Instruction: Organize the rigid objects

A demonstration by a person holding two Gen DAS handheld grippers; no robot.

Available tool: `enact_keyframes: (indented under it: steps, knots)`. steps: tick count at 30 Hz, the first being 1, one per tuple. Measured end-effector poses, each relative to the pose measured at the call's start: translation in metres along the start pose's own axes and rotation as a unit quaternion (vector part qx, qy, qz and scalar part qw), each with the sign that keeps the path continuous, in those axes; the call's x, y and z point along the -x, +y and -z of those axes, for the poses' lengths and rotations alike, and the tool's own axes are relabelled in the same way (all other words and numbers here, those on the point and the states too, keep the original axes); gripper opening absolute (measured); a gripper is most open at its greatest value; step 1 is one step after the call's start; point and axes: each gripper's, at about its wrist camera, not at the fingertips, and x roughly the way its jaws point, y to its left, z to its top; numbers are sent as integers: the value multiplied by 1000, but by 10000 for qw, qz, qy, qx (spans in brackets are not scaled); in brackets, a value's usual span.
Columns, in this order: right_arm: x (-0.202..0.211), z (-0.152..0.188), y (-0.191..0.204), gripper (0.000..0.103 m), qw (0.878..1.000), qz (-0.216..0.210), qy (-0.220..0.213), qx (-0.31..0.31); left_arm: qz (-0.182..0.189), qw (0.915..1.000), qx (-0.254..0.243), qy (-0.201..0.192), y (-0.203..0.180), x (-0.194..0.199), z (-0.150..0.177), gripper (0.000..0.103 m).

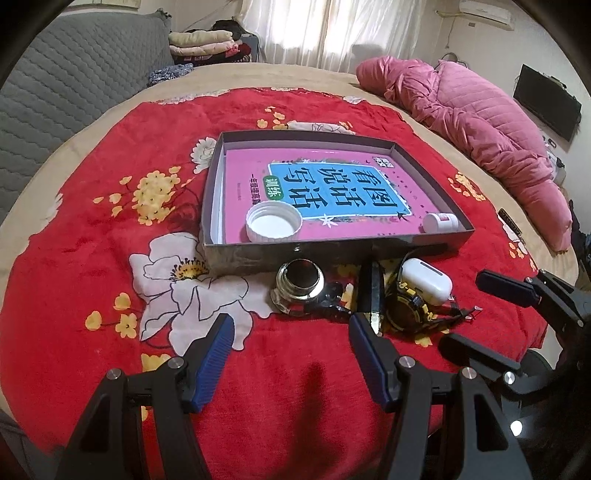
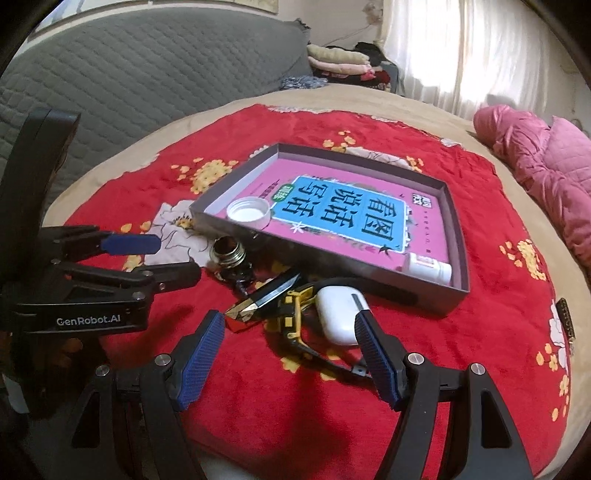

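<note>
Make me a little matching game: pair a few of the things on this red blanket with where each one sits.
Things:
1. white bottle cap
2. small white bottle
3. white earbud case
4. book

Places:
A. on the blanket outside the box, beside the yellow-and-black watch
B. flat on the box floor, under other items
C. lying on its side in the box's near right corner
D. open side up, in the box's near left part

Pairs: 1-D, 2-C, 3-A, 4-B

Place: a home bedroom is shown.
Evidence: a bed covered by a red floral plush blanket [image 1: 92,236], folded clothes [image 1: 207,42], white curtains [image 1: 332,29], a wall-mounted air conditioner [image 1: 487,13].
</note>
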Motion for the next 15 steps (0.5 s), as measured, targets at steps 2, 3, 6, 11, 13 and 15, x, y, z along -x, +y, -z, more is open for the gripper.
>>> enact_keyframes:
  steps: [2,3,6,11,13,15]
  knots:
    - [-1,1,0,74,10000,-34,2,-21,2,10000,2,23,0,-2,1,64]
    - [-2,1,-1,74,10000,-51,14,-38,13,10000,8,36,0,-3,1,64]
    - [-4,2,-2,74,9999,-103,18,-93,15,10000,37,77,2,-7,1,64]
    - [-9,3,-1,75,9998,-173,91,-100,17,9999,110,98,6,-10,1,64]
    - [-12,4,0,74,9998,-158,127,-87,13,9998,141,106,8,-11,1,64]
    - [-13,5,0,74,9997,-183,138,-86,14,9998,157,113,9,-12,1,64]
